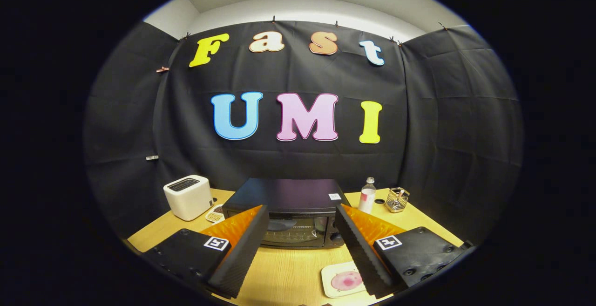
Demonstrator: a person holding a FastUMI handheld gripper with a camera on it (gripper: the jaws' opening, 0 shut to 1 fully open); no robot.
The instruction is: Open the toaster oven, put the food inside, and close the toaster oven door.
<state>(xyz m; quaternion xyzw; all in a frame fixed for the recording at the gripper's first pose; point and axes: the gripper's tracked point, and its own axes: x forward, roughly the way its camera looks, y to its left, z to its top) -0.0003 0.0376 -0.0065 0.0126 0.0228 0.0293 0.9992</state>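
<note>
Black and boxy, the toaster oven (288, 213) sits dead ahead of the jaws, its glass door facing them and, by the look of it, not yet opened. The gripper (301, 241) hangs above the pale wooden table (284, 273) with the jaws spread wide and nothing between them but bare table and the oven front beyond. That wide stance makes sense: my read is that the door comes first, and open jaws lined up on the oven leave room to catch its top edge or handle, though the handle itself is hard to make out from here.

Now the food: a pinkish round piece (347, 280) lies on a small pale plate (328, 280), close in, just inside the right finger and nearer than the oven. Parked there, it waits within easy reach without blocking the door's swing down, or so I judge.

Off beyond the left finger stands a white toaster (187, 197) with a small dish (214, 214) beside it. Beyond the right finger, a bottle (368, 195) and a wire basket (397, 200) keep well clear of the work.
</note>
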